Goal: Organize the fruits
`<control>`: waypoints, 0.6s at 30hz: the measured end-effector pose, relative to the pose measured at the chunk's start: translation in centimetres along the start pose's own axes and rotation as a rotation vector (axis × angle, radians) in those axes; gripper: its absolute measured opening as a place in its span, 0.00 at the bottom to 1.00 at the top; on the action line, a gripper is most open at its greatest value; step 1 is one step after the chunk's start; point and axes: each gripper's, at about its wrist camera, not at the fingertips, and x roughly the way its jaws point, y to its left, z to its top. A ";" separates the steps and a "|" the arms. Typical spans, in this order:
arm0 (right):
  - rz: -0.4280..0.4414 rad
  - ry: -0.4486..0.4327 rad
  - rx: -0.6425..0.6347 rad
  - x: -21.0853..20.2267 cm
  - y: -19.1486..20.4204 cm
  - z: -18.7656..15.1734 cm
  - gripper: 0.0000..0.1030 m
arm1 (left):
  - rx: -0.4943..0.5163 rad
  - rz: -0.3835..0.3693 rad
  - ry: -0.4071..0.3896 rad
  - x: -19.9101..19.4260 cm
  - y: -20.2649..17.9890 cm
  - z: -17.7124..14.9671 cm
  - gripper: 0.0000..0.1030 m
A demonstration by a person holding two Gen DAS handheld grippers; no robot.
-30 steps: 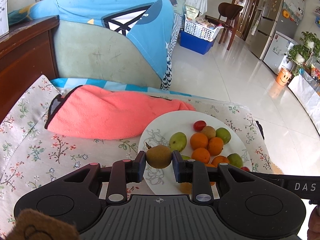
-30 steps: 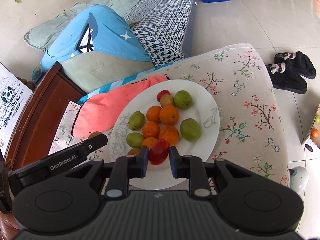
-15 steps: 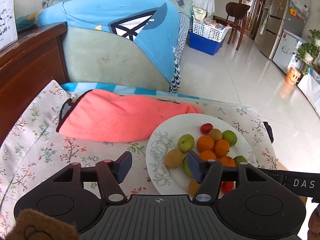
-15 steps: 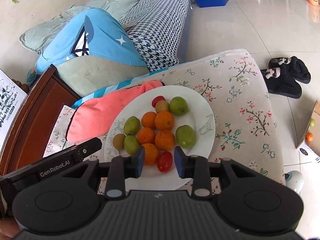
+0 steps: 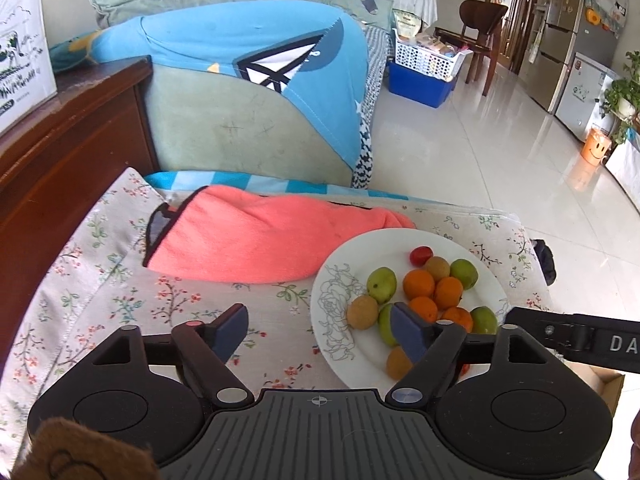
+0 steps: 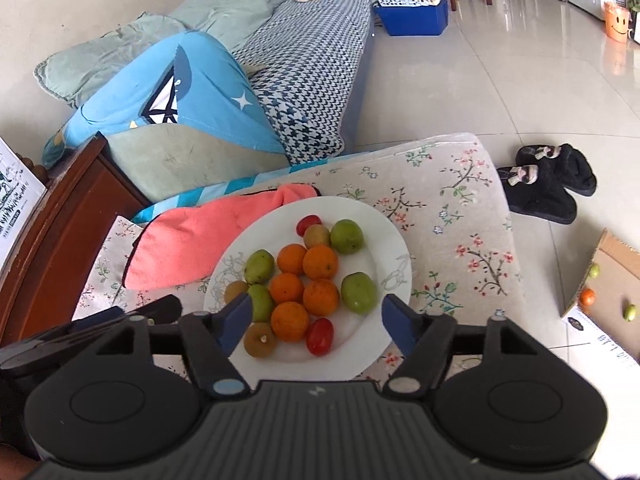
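Fingers of both grippers are spread wide and hold nothing. Between and beyond the blue-padded fingers of the right gripper point(image 6: 316, 322) sits a round white ceramic plate with a faint grey flower drawing point(image 6: 394, 248), piled with fruit. On it lie five round oranges point(image 6: 320, 262) clustered in the middle, four green plum-like fruits point(image 6: 346, 236) around them, three brown kiwi-like fruits point(image 6: 259, 340), a small red tomato at the far rim point(image 6: 307, 225) and an oval red tomato point(image 6: 320, 336) at the near rim (just beside the nearest orange).

From the left wrist view, the left gripper point(image 5: 318, 330) hovers over the plate's left edge; its right finger covers part of a green fruit, its left finger is over the cloth, and a brown kiwi-like fruit point(image 5: 362, 312) lies in the gap.

Under the plate is a cream floral-print padded cover point(image 6: 452, 200). Touching the plate's far-left rim is a folded coral-pink fleece towel point(image 5: 256, 236). Beyond stand a pale green sofa point(image 5: 240, 128) draped with a bright blue cloth point(image 5: 248, 40) and a dark wooden cabinet point(image 5: 68, 136). On the tiled floor, black slippers point(image 6: 548, 180) lie well apart from the plate.
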 end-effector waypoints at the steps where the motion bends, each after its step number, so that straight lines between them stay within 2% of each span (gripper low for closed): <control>1: -0.006 -0.003 -0.002 -0.2 0.0 -0.1 0.72 | 0.001 0.004 -0.003 -0.2 0.0 0.0 0.78; 4: -0.017 -0.006 -0.015 -0.7 0.2 -0.4 0.74 | 0.007 0.002 -0.002 -0.7 0.0 -0.1 0.79; 6: -0.023 -0.006 -0.025 -1.0 0.3 -0.7 0.78 | 0.016 0.005 0.009 -1.0 -0.1 -0.3 0.84; 12: -0.099 -0.005 -0.066 -1.5 0.6 -1.6 0.90 | 0.059 0.063 0.051 -1.3 -0.4 -0.9 0.91; 18: -0.148 0.032 -0.064 -0.2 0.1 -1.6 0.93 | 0.074 0.108 0.090 -0.8 -0.2 -1.2 0.93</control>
